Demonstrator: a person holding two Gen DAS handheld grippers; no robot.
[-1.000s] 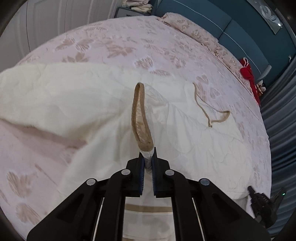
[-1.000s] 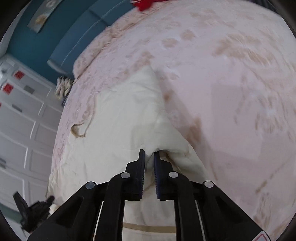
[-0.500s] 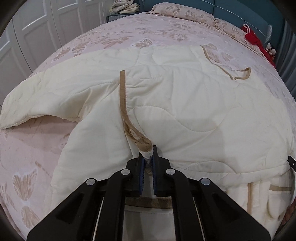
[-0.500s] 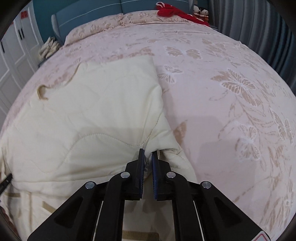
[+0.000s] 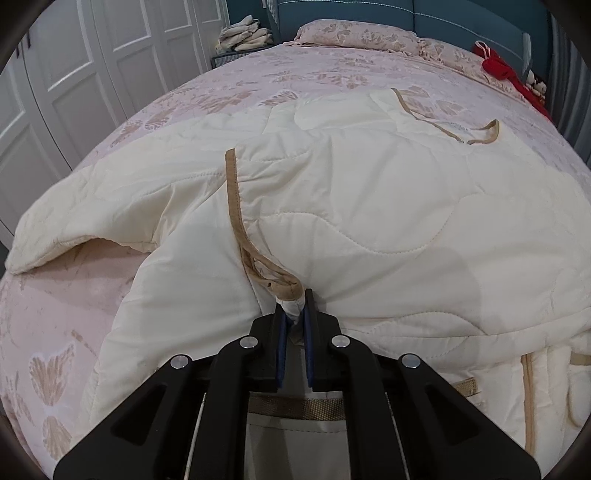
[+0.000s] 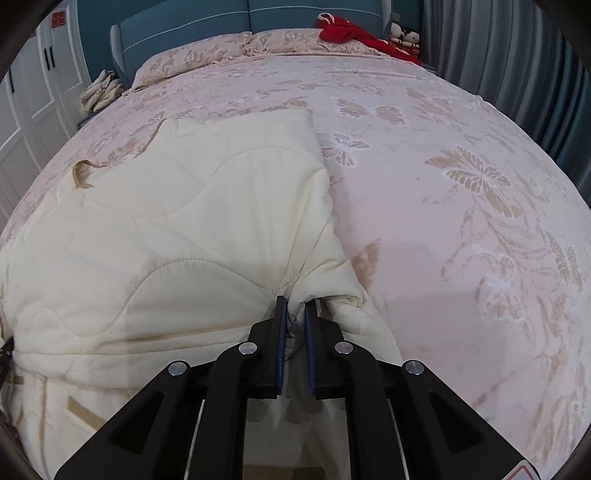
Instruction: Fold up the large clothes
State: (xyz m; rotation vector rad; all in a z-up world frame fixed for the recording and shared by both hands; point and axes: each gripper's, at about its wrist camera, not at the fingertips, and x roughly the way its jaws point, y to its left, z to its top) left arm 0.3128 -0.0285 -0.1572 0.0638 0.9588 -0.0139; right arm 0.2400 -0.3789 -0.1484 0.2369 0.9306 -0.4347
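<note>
A cream quilted garment (image 5: 369, 221) w/ tan trim lay spread over the near half of the bed (image 6: 424, 155), whose pink cover had a butterfly print; two matching pillows (image 6: 221, 48) sat at the far end against a teal headboard (image 6: 229, 18). White wardrobe doors (image 5: 92, 55) stood at left, grey curtains (image 6: 517, 55) at right, a red cloth (image 6: 351, 33) far right. Left hand-held gripper (image 5: 294, 314) was clamped on the garment's near edge by the trim; right hand-held gripper (image 6: 294, 314), jaws just eased apart slightly, pinched its right corner.
</note>
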